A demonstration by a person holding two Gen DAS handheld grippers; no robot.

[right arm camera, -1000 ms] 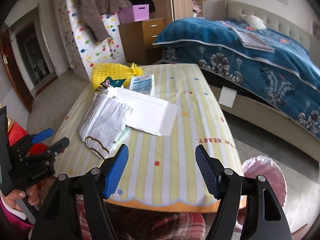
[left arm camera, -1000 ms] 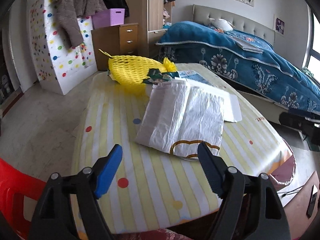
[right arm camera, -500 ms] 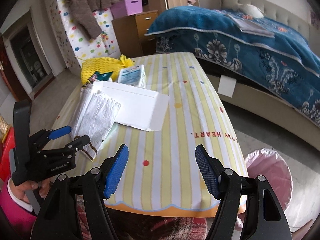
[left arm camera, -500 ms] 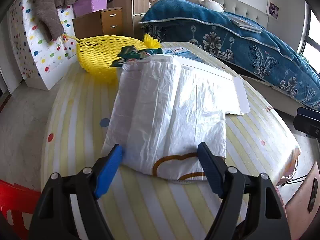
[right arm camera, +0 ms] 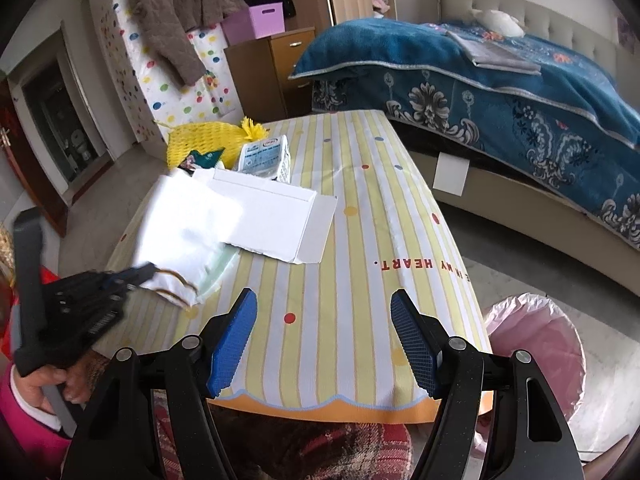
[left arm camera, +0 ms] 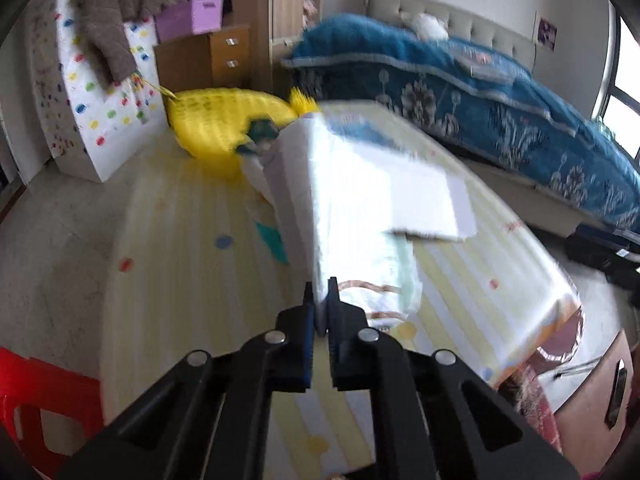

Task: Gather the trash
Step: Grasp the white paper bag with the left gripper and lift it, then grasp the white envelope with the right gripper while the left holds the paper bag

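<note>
My left gripper (left arm camera: 320,304) is shut on the near edge of a white plastic bag (left arm camera: 352,216) with a brown logo, lifting that edge off the striped table (left arm camera: 188,280). The bag also shows in the right wrist view (right arm camera: 180,232), with the left gripper (right arm camera: 140,274) at its corner. A white flat envelope (right arm camera: 276,216), a yellow foam net (right arm camera: 200,146), a dark green wrapper (right arm camera: 204,156) and a tissue pack (right arm camera: 266,156) lie further back. My right gripper (right arm camera: 324,340) is open and empty above the table's near edge.
A bin lined with a pink bag (right arm camera: 536,344) stands on the floor right of the table. A bed with a blue blanket (right arm camera: 500,92) runs along the right. A red stool (left arm camera: 44,404) is at the left. A wooden drawer unit (right arm camera: 272,64) stands behind.
My left gripper moved forward to the white bag, closed on its near edge and raised it. The right gripper stayed open and shifted slightly closer to the table.
</note>
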